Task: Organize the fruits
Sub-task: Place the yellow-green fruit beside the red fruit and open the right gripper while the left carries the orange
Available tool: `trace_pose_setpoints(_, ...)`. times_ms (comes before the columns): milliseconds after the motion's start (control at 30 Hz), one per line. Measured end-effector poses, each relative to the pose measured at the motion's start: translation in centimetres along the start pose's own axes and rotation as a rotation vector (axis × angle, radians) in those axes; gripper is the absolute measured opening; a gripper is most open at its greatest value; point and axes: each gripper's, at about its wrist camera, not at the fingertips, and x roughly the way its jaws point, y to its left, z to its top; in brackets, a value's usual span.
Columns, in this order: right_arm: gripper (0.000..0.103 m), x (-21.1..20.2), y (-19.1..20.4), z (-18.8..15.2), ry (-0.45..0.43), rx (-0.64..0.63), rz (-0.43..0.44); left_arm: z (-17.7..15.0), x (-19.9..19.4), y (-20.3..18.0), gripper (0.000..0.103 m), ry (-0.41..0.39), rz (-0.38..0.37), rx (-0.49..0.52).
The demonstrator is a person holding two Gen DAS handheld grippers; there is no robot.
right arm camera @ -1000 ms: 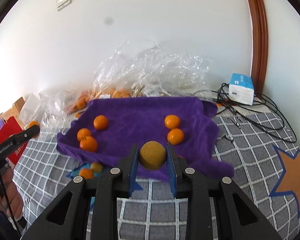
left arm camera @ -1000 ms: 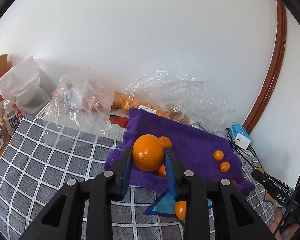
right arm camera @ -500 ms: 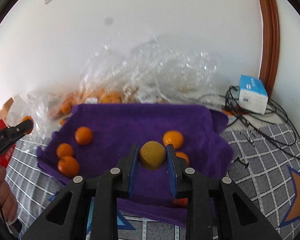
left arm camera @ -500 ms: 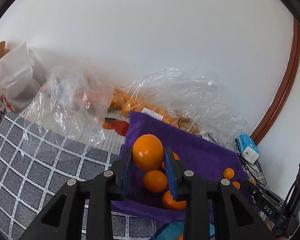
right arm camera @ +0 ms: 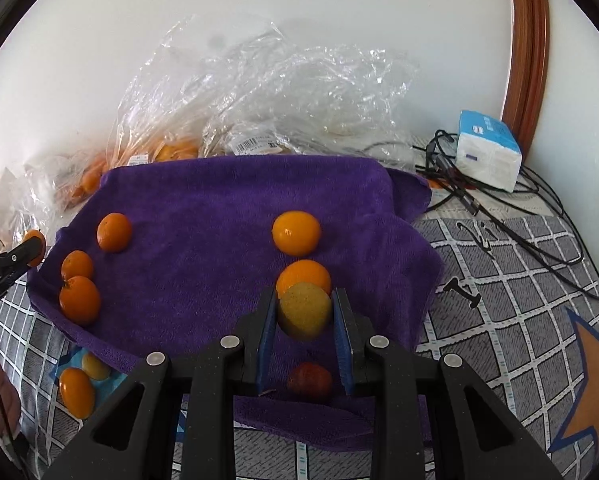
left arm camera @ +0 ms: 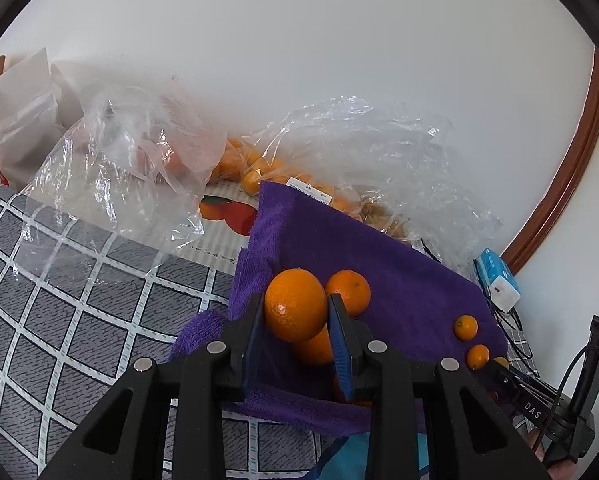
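Orange and glossy, a round orange (left arm camera: 295,305) sits clenched between the blue pads of the left hand-held gripper (left arm camera: 296,330), held above the near left part of the purple towel (left arm camera: 383,264). Two more oranges lie on the towel touching or just behind it, one (left arm camera: 349,290) to its right and one (left arm camera: 315,347) partly hidden below it. Toward the towel's right edge lie two small orange fruits (left arm camera: 466,327), one nearer than the other.

The right hand-held gripper (right arm camera: 304,322) is clamped on a dull yellow fruit (right arm camera: 304,310), held over the near middle of the towel (right arm camera: 203,240). Just behind it on the towel is an orange fruit (right arm camera: 303,276), and another (right arm camera: 296,233) lies farther back. A reddish fruit (right arm camera: 309,378) lies on the towel under the jaws. Three oranges (right arm camera: 79,298) are grouped at the towel's left side.

Off the towel's near left corner, two small fruits (right arm camera: 76,392) lie on a blue patch of the grey checked cover (right arm camera: 511,300). Behind the towel are crumpled clear plastic bags (right arm camera: 267,96) holding more orange fruit, against a white wall. To the towel's right are a blue and white box (right arm camera: 487,156) and tangled black cables (right arm camera: 511,208).
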Motion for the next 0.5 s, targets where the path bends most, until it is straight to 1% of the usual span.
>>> trace_pose_setpoints(167,0.027,1.3,0.2,-0.4,0.044,-0.018,-0.017,-0.2,0.3,-0.4,0.030,0.014,-0.007,0.010)
trace_pose_setpoints(333,0.029,1.6,0.2,-0.6,0.059,-0.012,-0.019,-0.6,0.6,-1.5,0.030,0.030,-0.020,0.048)
trace_pose_setpoints(367,0.030,1.6,0.1,-0.6,0.058,-0.010,-0.017,-0.7,0.7,-1.7,0.030,0.036,-0.019,0.054)
trace_pose_setpoints(433,0.038,1.4,0.1,-0.5,0.053,-0.010,-0.014,-1.0,0.9,-2.0,0.030,0.053,-0.010,0.067)
trace_pose_setpoints(500,0.041,1.2,0.2,-0.5,0.042,-0.013,-0.018,-1.3,1.0,-2.2,0.030,0.063,0.022,0.064)
